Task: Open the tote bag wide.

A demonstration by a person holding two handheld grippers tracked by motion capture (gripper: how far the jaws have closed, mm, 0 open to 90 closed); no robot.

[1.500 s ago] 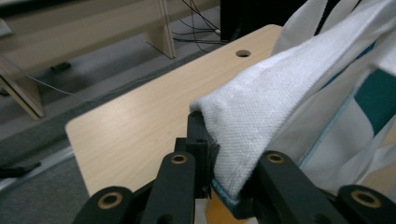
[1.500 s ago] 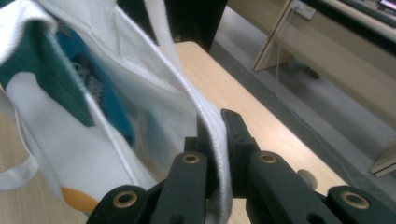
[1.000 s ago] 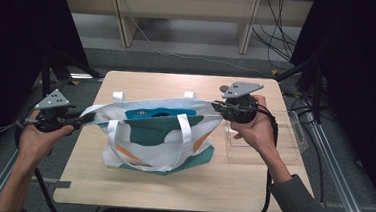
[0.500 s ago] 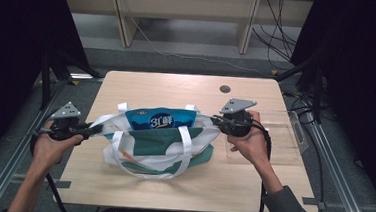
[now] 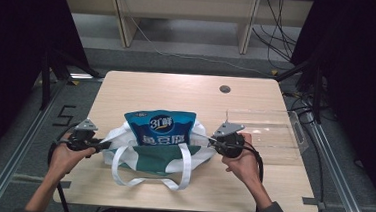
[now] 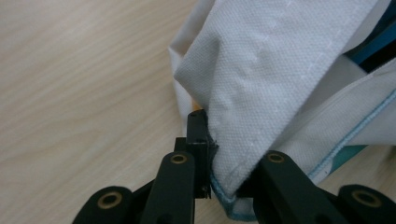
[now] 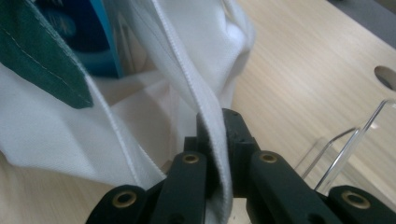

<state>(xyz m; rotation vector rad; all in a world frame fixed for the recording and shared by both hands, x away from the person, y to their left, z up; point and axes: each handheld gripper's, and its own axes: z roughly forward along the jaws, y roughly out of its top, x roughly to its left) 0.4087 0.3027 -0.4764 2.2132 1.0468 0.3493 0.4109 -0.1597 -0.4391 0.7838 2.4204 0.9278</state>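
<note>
A white canvas tote bag [image 5: 160,156] with green panels and white handles lies on the wooden table [image 5: 176,95]. A blue snack packet [image 5: 159,128] stands out of its mouth. My left gripper [image 5: 104,144] is shut on the bag's left rim, the white cloth [image 6: 252,116] pinched between its jaws. My right gripper [image 5: 212,141] is shut on the bag's right rim, a white seam [image 7: 212,135] running between its jaws. The bag's mouth is stretched between the two grippers, low over the table.
A clear plastic tray [image 5: 269,134] sits on the table right of the bag, close behind my right hand; its edge [image 7: 345,149] shows near the right gripper. A round cable hole [image 5: 225,89] is at the table's far side.
Both grippers have come down with the bag's rim, from held up over the table to near its surface. The bag has slumped and the blue packet now stands out above it.
</note>
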